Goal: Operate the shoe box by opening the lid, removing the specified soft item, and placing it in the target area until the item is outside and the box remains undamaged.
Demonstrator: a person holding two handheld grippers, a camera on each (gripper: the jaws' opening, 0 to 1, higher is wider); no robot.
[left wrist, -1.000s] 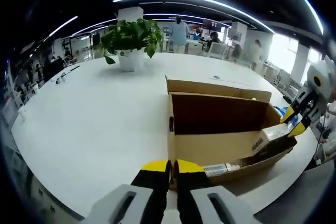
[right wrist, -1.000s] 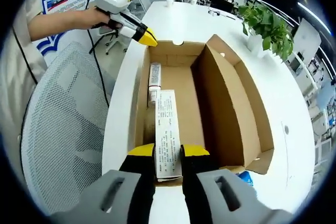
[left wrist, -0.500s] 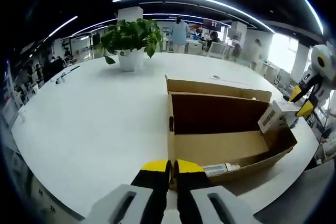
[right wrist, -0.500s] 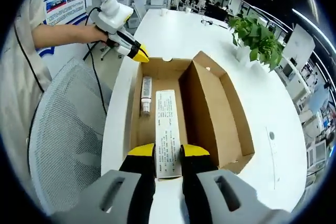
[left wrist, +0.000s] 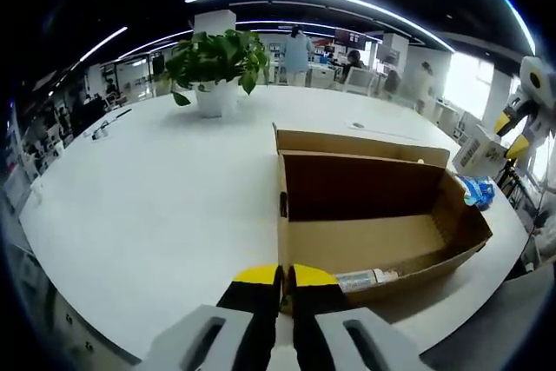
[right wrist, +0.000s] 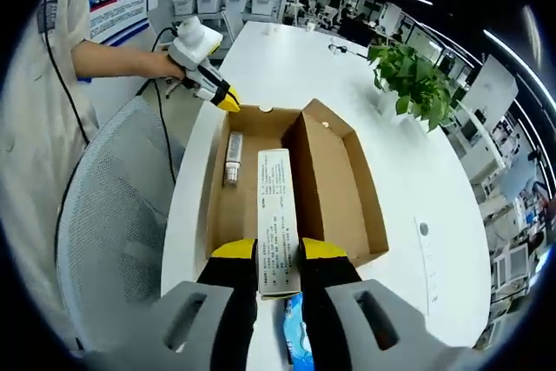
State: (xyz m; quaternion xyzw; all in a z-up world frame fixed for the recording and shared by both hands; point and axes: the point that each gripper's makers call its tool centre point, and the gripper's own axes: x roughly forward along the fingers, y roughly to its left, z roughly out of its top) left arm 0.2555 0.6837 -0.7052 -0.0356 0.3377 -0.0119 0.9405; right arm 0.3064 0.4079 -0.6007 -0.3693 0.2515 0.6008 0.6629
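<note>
Right gripper (right wrist: 279, 254) pinches long white printed carton (right wrist: 277, 219), lifted clear above open brown cardboard shoe box (right wrist: 334, 184); left gripper (left wrist: 284, 277), jaws pressed together, steadies box's near wall on white bench (left wrist: 156, 188).

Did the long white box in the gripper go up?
Yes. The white box has risen out of the cardboard shoe box, which stays put in the left gripper view, held by the right gripper.

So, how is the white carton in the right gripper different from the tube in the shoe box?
The white carton is a long flat-sided box with printed text, gripped between the right gripper's jaws above the shoe box. The tube is rounder and smaller-looking, lying loose on the box floor near the left gripper. Both are pale and lie lengthwise along the box.
</note>
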